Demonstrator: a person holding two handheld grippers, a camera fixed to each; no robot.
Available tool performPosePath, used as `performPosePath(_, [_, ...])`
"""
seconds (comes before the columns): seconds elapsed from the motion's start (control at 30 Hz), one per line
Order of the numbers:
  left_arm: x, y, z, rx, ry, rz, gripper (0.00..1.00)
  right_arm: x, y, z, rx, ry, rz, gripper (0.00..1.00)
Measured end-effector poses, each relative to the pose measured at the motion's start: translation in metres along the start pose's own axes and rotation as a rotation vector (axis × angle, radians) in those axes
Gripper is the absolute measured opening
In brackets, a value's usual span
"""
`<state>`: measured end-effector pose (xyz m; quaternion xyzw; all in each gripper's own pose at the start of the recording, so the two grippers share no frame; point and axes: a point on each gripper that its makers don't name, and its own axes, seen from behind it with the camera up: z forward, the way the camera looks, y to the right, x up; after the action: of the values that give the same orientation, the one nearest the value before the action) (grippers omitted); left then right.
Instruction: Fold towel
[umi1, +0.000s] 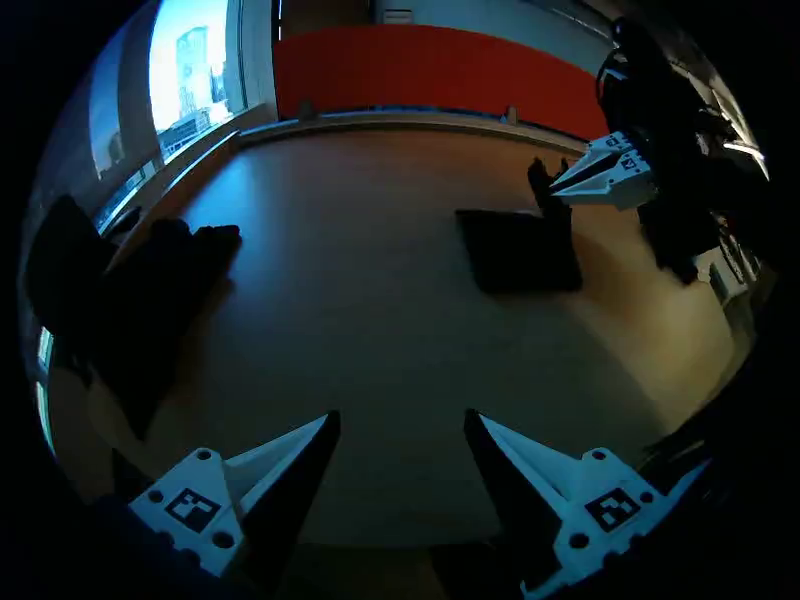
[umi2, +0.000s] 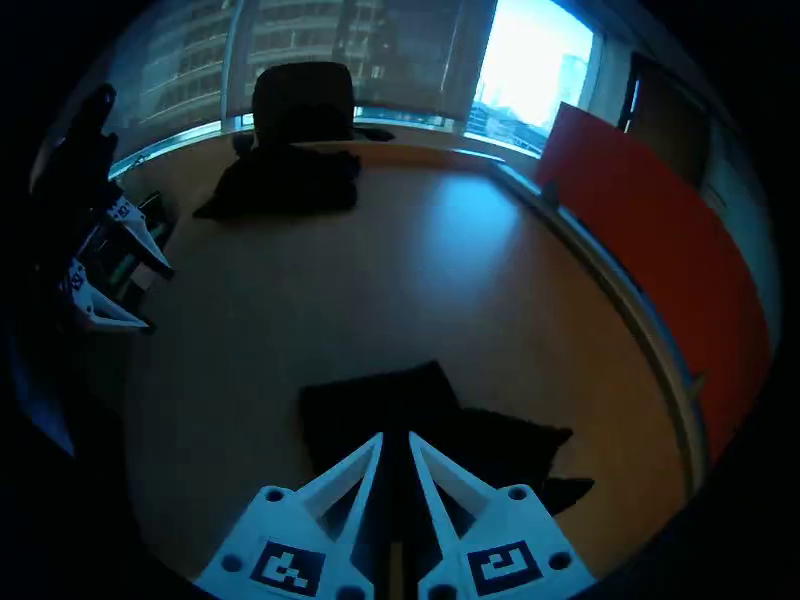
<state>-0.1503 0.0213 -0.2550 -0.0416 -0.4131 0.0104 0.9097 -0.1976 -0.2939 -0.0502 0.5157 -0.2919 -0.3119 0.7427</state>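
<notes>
Folding under way, left gripper view: your left claw (umi1: 400, 420) hangs low over the table (umi1: 380, 330), fingers spread wide, nothing between them.
Towel, same view: the dark towel (umi1: 520, 250) lies across the table, well apart from that claw, already a compact rectangle; your right claw (umi1: 552, 185) is at its far edge.
Room, same view: bare wood runs between left claw and towel; a dark heap (umi1: 150, 290) crowds the table's left side, and the red panel (umi1: 430, 70) and window (umi1: 195, 75) close off the far edge.
Right gripper view, claw: your right claw (umi2: 395, 445) is set narrow right over the towel (umi2: 400, 400); dark cloth shows in the slit, but you cannot tell whether both fingers press it.
Towel's shape: the outline is ragged, one layer askew on another, corners unmatched.
Progress: by the look, a fold is partly made; squaring the edges and a last fold are probably left.
Edges: the towel's right corner lies toward the table's rim below the red panel (umi2: 650, 230); open wood stretches ahead to the dark heap (umi2: 280, 180) and chair (umi2: 300, 100).
Other hand: your left claw (umi2: 160, 300) hangs off to the side, wide, well apart from the towel.
</notes>
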Motion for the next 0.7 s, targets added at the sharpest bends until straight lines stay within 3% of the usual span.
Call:
performPosePath(0.2, [-0.006,-0.009,-0.004,0.024,-0.004,-0.039,0.92,-0.008,-0.029,0.042,0.051,-0.032,0.002,0.03])
performPosePath(0.3, [-0.008,-0.01,-0.005,0.028,-0.004,-0.049,0.92,-0.015,-0.039,0.054,0.071,-0.059,0.001,0.03])
performPosePath(0.57, [-0.009,-0.009,-0.005,0.017,-0.005,-0.046,0.92,-0.016,-0.041,0.056,0.073,-0.069,0.024,0.11])
performPosePath(0.7, [-0.009,-0.01,-0.005,0.014,-0.004,-0.044,0.92,-0.013,-0.038,0.053,0.066,-0.063,0.03,0.23])
